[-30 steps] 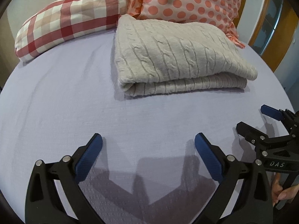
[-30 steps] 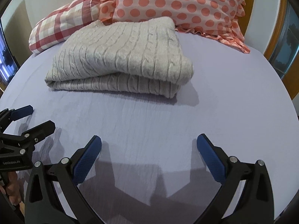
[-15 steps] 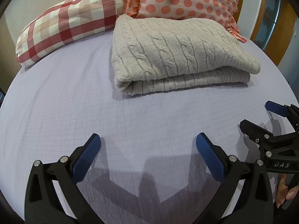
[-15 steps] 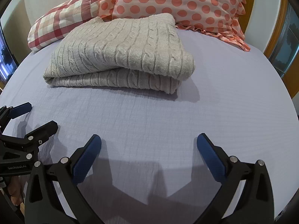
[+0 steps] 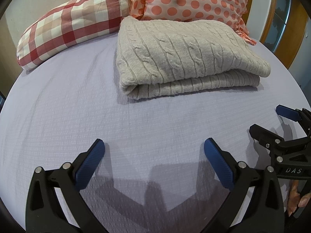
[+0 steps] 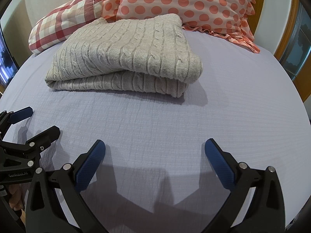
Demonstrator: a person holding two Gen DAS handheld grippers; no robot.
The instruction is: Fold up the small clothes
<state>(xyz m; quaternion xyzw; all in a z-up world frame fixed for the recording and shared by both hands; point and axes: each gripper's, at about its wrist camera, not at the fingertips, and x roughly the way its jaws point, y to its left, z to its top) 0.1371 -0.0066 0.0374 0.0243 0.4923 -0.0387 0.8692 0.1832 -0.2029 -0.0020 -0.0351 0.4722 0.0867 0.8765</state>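
Note:
A beige cable-knit sweater (image 5: pixel 186 58) (image 6: pixel 126 58) lies folded in a neat stack on the lilac bedsheet (image 5: pixel 77 106) (image 6: pixel 233 97), its far edge against the pillows. My left gripper (image 5: pixel 153 147) hovers over bare sheet in front of the sweater, wide open and holding nothing. My right gripper (image 6: pixel 155 147) is beside it, also wide open and empty, well short of the sweater. Each gripper shows in the other's view: the right gripper (image 5: pixel 270 120) at the right edge, the left gripper (image 6: pixel 38 120) at the left edge.
A red-and-cream checked pillow (image 5: pixel 68 29) (image 6: pixel 64 25) and a pink polka-dot pillow (image 5: pixel 194 0) (image 6: pixel 184 2) lean at the head of the bed. A wooden door frame (image 5: pixel 270 19) stands at the right. Fingers of a hand (image 5: pixel 297 200) grip the right handle.
Both grippers have moved slightly forward toward the folded sweater, which now looks a little larger. Both stay open and the sweater has not moved.

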